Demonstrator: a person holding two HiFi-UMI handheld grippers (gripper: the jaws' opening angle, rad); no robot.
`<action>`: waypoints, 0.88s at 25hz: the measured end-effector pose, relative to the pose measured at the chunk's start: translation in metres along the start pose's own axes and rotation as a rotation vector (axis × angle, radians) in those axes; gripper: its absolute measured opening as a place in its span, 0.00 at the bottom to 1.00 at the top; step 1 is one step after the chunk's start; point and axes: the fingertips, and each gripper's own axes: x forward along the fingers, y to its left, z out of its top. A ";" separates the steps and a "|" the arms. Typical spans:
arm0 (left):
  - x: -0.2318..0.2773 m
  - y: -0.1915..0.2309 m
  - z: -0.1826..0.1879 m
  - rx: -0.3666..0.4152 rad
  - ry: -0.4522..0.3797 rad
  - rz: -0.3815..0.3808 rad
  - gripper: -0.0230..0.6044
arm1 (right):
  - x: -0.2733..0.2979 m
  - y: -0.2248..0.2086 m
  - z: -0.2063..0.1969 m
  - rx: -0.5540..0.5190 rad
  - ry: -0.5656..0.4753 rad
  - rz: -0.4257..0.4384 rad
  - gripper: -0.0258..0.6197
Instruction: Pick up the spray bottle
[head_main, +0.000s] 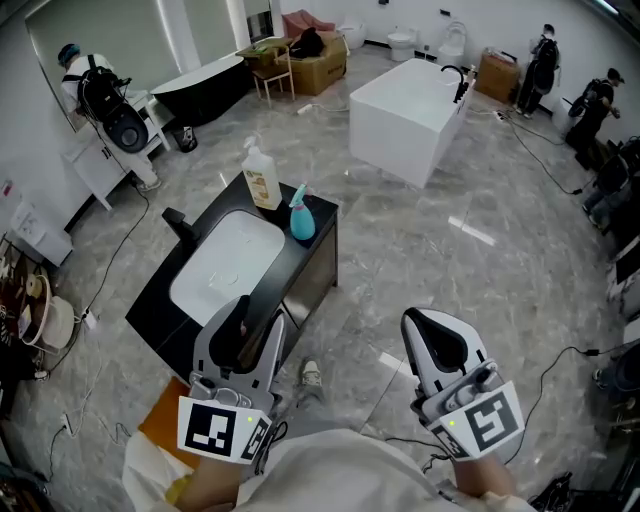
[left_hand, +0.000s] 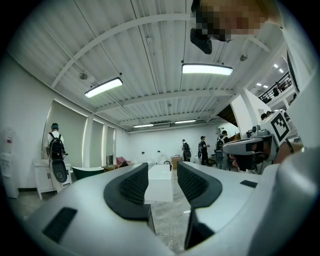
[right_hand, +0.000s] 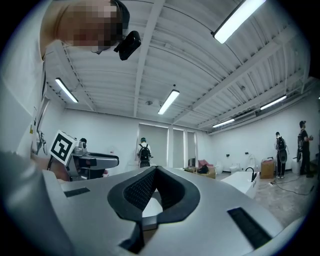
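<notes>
The spray bottle (head_main: 302, 219) is small and teal and stands upright at the far right corner of a black vanity top (head_main: 322, 213). My left gripper (head_main: 258, 316) hovers at the vanity's near end, well short of the bottle. Its jaws are open with nothing between them, and neither gripper view shows the bottle. In the left gripper view the left gripper (left_hand: 162, 182) points level across the room. My right gripper (head_main: 424, 326) hangs over bare floor to the right of the vanity. In its own view the right gripper (right_hand: 156, 172) has its tips touching, with nothing held.
A clear pump bottle (head_main: 262, 178) with an orange label stands just left of the spray bottle. A white basin (head_main: 226, 263) is sunk into the vanity. Beyond are a white block-shaped tub (head_main: 405, 112), a black bathtub (head_main: 203, 88), boxes, floor cables and several people.
</notes>
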 end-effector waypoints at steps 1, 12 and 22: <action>0.007 0.009 -0.003 0.003 0.006 0.002 0.34 | 0.011 -0.003 -0.001 -0.006 0.007 0.000 0.08; 0.106 0.086 -0.035 0.004 0.054 -0.075 0.34 | 0.124 -0.046 -0.022 -0.026 0.085 -0.066 0.08; 0.178 0.139 -0.072 -0.010 0.116 -0.149 0.34 | 0.208 -0.068 -0.050 -0.009 0.161 -0.095 0.08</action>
